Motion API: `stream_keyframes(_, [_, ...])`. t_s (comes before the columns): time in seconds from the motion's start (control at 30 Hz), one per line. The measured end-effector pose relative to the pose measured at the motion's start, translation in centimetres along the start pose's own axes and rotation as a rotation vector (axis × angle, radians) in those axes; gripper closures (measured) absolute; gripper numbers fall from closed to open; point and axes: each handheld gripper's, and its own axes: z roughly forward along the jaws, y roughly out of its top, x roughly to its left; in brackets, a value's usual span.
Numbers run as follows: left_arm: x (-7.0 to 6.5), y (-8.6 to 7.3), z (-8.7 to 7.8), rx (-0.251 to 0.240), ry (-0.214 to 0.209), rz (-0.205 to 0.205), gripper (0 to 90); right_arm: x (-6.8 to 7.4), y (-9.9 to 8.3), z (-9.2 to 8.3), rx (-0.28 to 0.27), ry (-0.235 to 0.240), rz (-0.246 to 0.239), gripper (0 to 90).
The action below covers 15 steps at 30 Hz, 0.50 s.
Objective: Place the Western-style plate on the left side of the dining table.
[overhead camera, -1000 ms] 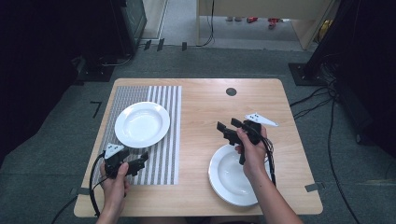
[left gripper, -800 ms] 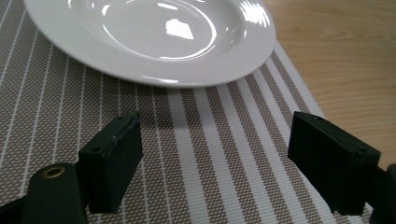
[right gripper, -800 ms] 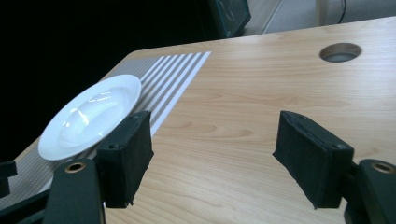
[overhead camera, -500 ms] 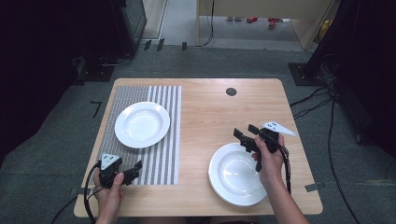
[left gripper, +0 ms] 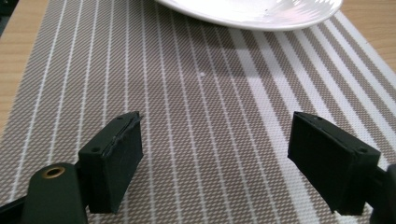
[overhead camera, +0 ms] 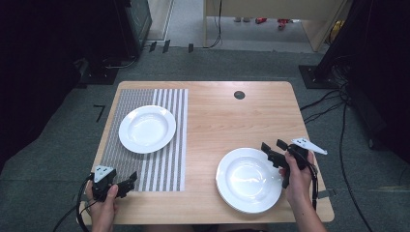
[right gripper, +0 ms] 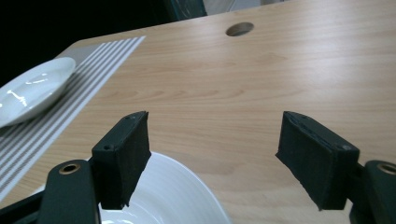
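Left tongs (overhead camera: pixel 129 180): I am holding these low over the near edge of the striped mat (overhead camera: pixel 167 166), spread wide with nothing between the pads (left gripper: pixel 114 161). In the left gripper view they are pointing along the mat toward the plate on the mat (left gripper: pixel 252 11), which I judge keeps them lined up with it without touching.

Plate on the mat (overhead camera: pixel 147 128): it is sitting flat on the far half of the mat, well apart from my left tongs. The mat is marking its place setting, I think.

Bare tabletop (overhead camera: pixel 227 121): it is lying between the two plates, with a round cable hole (overhead camera: pixel 239 94) near the far edge.

Near plate (overhead camera: pixel 249 179): it is resting directly on the wood at the near right, off the mat.

Right tongs (overhead camera: pixel 274 151): I am hovering these at the far right rim of the near plate, spread wide and gripping nothing. In the right gripper view the left pad (right gripper: pixel 123 156) is hanging above the rim (right gripper: pixel 187 186), probably so I can pinch the edge.
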Motion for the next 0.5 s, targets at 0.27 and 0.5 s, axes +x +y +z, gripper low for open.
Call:
stream_keyframes(0.27, [1.5, -0.7, -0.6, 0.013, 0.032, 0.0, 18.2, -2.6, -1.8, -1.7, 0.009, -0.055, 0.024, 25.5])
stream_keyframes(0.5, [2.3, -1.0, -1.0, 0.032, 0.052, 0.014, 18.3, -4.9, -3.7, -3.6, 0.031, -0.117, 0.044, 25.5])
